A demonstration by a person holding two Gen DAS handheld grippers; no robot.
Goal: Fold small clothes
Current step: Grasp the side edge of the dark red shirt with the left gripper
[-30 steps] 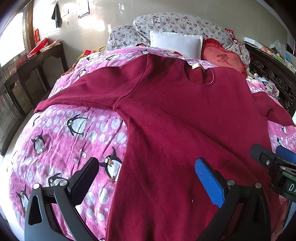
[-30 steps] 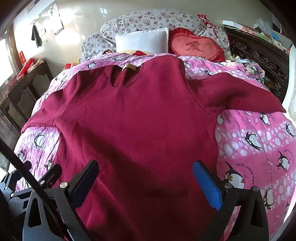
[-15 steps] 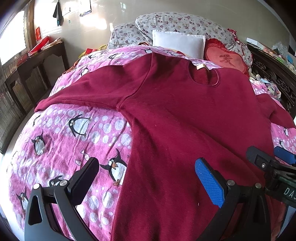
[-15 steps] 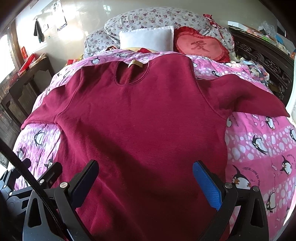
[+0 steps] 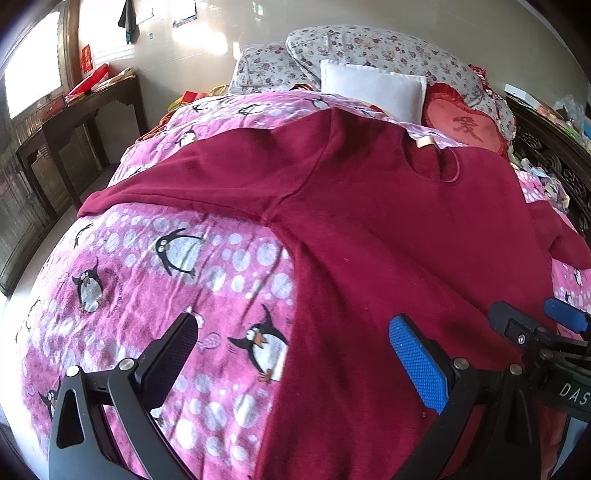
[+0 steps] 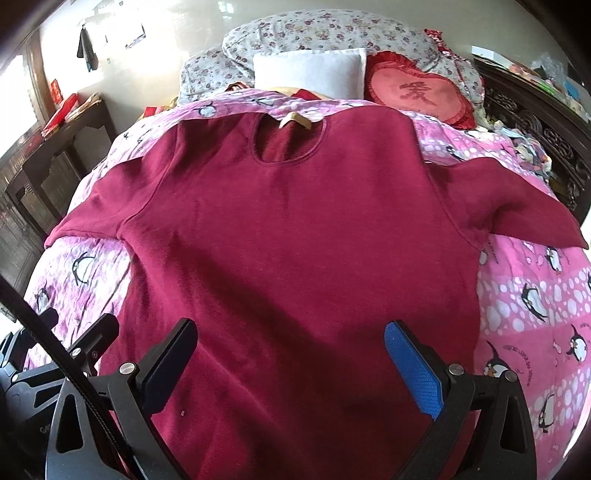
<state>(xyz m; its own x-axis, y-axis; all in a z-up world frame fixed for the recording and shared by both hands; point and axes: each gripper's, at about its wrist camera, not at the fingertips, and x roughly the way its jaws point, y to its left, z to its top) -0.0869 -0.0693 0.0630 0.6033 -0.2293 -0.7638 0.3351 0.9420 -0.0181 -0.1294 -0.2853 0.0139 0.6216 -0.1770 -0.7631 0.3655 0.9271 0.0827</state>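
A dark red long-sleeved top [image 6: 295, 229] lies spread flat on the bed, neck hole away from me, both sleeves out to the sides; it also shows in the left wrist view [image 5: 388, 229]. My left gripper [image 5: 295, 350] is open and empty, hovering over the top's left side edge near the hem. My right gripper [image 6: 291, 354] is open and empty above the lower middle of the top. The right gripper's tips show at the right edge of the left wrist view [image 5: 535, 325]. The hem is hidden below both views.
The bed has a pink penguin-print blanket [image 5: 147, 277]. Floral pillows [image 6: 332, 33], a white pillow [image 6: 310, 70] and a red heart cushion [image 6: 417, 92] sit at the head. A dark wooden table [image 5: 85, 122] stands left; a carved wooden frame [image 6: 535, 122] runs along the right.
Both grippers have drifted a little forward and lower over the top, so it looks larger. Both stay open. The top has not moved.
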